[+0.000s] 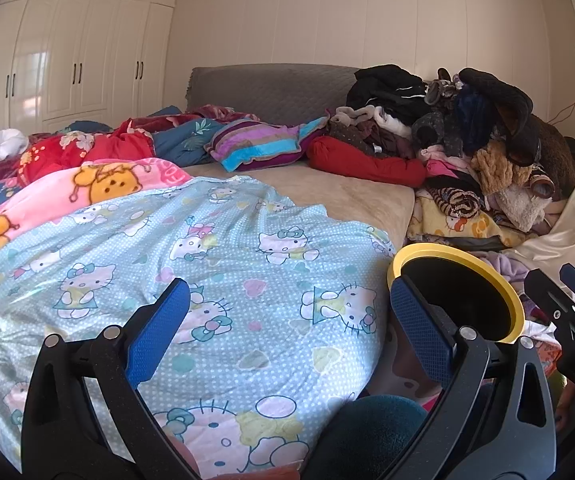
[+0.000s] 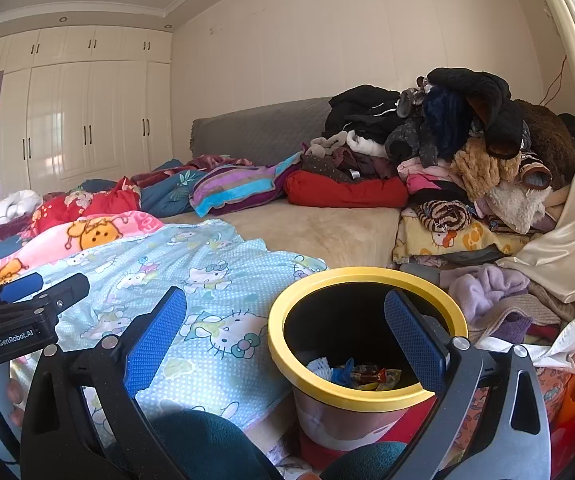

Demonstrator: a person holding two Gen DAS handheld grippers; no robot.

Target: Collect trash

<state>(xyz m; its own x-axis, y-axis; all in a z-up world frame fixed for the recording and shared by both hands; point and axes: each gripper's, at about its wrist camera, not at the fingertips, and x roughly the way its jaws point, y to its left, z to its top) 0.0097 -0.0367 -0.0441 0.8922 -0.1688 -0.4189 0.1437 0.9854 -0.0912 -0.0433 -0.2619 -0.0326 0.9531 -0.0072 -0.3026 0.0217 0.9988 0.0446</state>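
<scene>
As wrappers already lie in the bin beside the bed, collection looks mostly done; no loose trash visible. Left gripper & right gripper: jaws apart, empty.

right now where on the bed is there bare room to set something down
One free patch: the tan mattress cover, bordered by the Hello Kitty blanket, the striped pillow, the red cushion and the clothes pile. The right side is crowded with clothes; the yellow-rimmed trash bin stands beside the bed.
</scene>
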